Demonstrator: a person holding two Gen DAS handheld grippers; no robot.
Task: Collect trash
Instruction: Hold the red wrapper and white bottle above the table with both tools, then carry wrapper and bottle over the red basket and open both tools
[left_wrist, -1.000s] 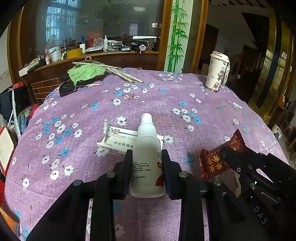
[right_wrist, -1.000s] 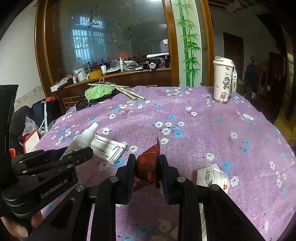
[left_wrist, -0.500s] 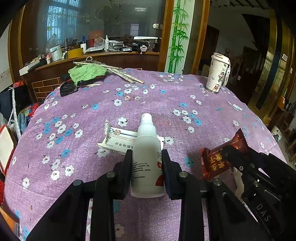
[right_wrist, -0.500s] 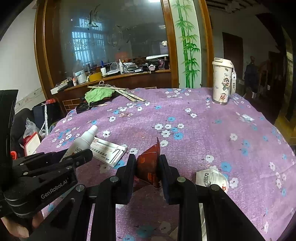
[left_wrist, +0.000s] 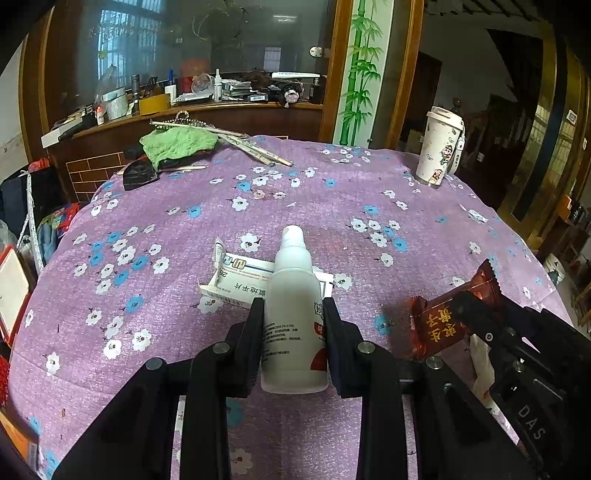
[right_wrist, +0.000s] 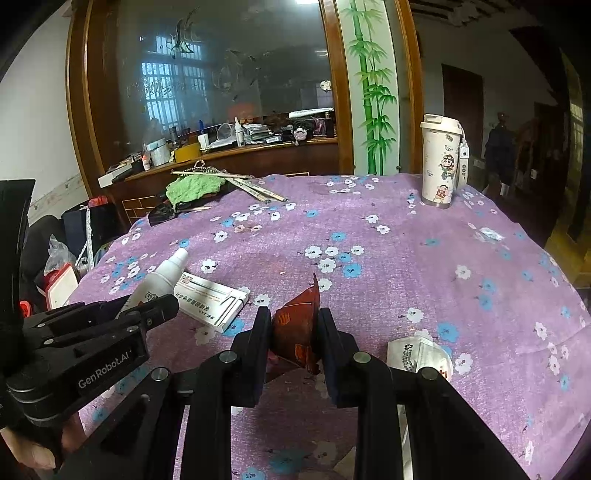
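No movement; bottle (left_wrist: 293, 314), wrapper (right_wrist: 297, 328) gripped.

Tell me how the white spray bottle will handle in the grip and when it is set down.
The white spray bottle has smooth, round plastic sides, so it may slip or twist between the left gripper fingers. Its walls look stiff: it shows no denting where it is clamped. Laid on the purple tablecloth, it would probably roll.
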